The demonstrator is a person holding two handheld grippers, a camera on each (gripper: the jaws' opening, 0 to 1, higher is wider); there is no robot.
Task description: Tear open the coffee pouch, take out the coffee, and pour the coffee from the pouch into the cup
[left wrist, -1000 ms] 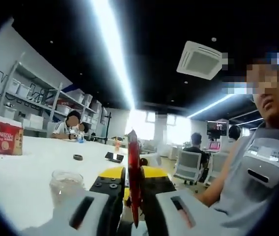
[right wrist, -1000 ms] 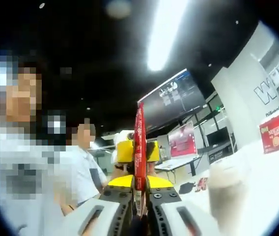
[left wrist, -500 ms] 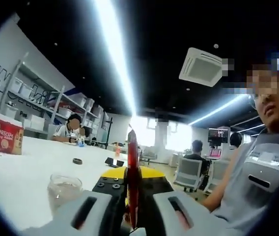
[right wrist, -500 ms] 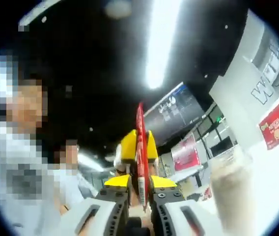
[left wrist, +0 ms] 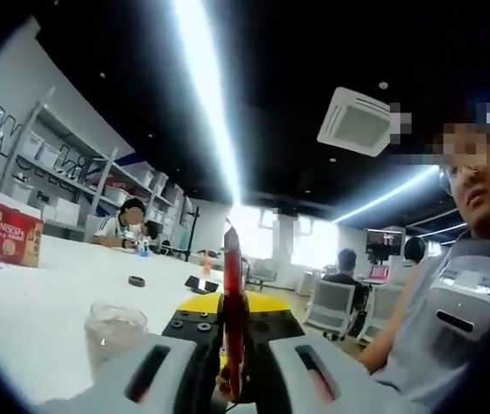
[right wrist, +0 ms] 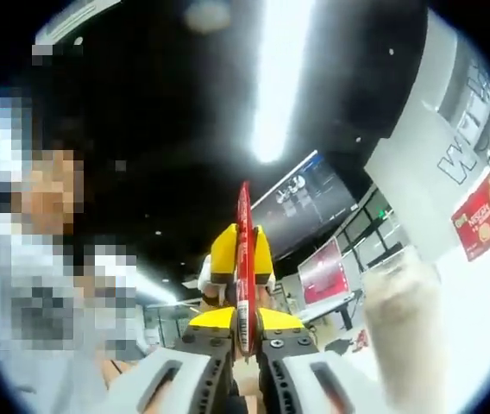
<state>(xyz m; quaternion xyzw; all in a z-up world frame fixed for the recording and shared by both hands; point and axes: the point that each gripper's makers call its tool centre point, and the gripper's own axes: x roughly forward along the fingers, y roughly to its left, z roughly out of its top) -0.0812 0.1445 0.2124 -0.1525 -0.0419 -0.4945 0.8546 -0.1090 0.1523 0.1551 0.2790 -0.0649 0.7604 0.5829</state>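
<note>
A thin red coffee pouch stands edge-on between the two grippers, held up in the air. My left gripper is shut on the pouch near its lower part. The red pouch rises from my right gripper, which is shut on it too. The other gripper's yellow jaws show behind the pouch in each view. A clear glass cup with brownish contents stands on the white table, low and left of my left gripper. The same cup looms blurred at the right in the right gripper view.
A red Nescafe box stands far left on the table, also seen as the red box at the right. A small dark ring and a dark flat item lie further back. A person in a grey shirt stands close on the right.
Both views have tilted slightly upward. In the right gripper view the left gripper's yellow jaws have risen higher behind the pouch. Both grippers stay shut on the pouch.
</note>
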